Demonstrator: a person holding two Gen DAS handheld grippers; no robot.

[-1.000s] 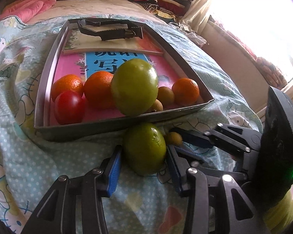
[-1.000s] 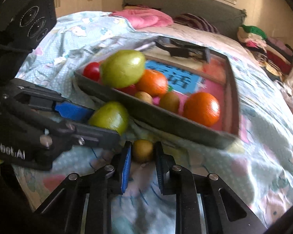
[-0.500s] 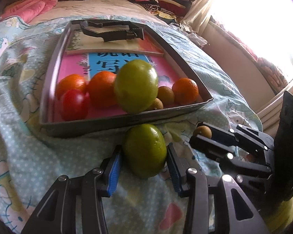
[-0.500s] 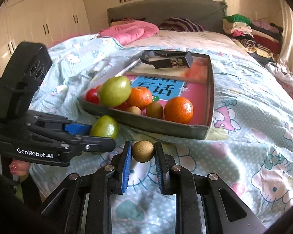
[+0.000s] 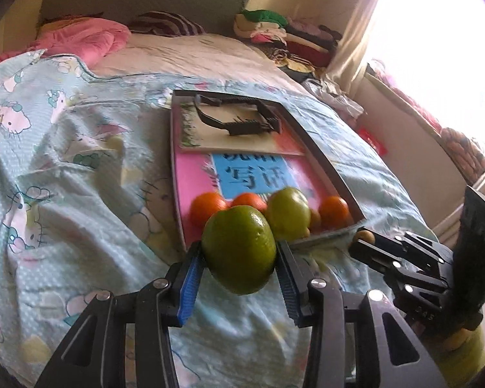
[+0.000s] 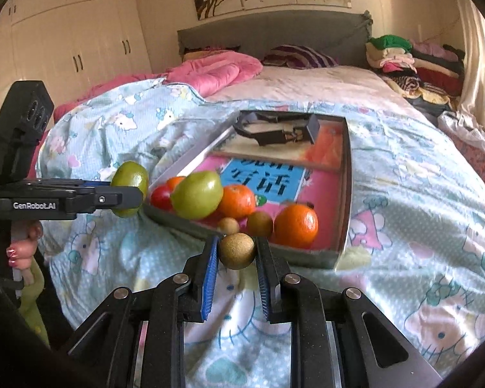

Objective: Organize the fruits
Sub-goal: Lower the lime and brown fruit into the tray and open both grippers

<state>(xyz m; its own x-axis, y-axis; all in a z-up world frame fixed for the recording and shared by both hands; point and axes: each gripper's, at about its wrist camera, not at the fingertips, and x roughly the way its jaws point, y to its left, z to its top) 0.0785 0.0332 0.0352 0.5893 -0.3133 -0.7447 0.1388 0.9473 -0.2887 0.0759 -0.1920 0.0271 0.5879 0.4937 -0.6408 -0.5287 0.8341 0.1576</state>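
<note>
My left gripper (image 5: 239, 258) is shut on a large green fruit (image 5: 238, 248) and holds it above the bedspread, in front of the tray's near edge. It also shows in the right wrist view (image 6: 130, 187), left of the tray. My right gripper (image 6: 236, 252) is shut on a small brown kiwi (image 6: 236, 250), held above the bed before the tray (image 6: 346, 200). The tray holds another green fruit (image 6: 196, 194), oranges (image 6: 296, 225), a red tomato (image 6: 161, 196) and small brown fruits (image 6: 259, 223).
A book (image 5: 252, 174) and a black clip (image 5: 239, 119) lie in the tray's far part. The bed carries a rumpled blue cartoon cover (image 5: 64, 177), a pink quilt (image 6: 210, 71) and piled clothes (image 6: 414, 61). A window (image 5: 443, 32) is at the right.
Both grippers rose from the bedspread with their fruit held. The left one lifted the green fruit, the right one the kiwi, and both views now look higher over the bed.
</note>
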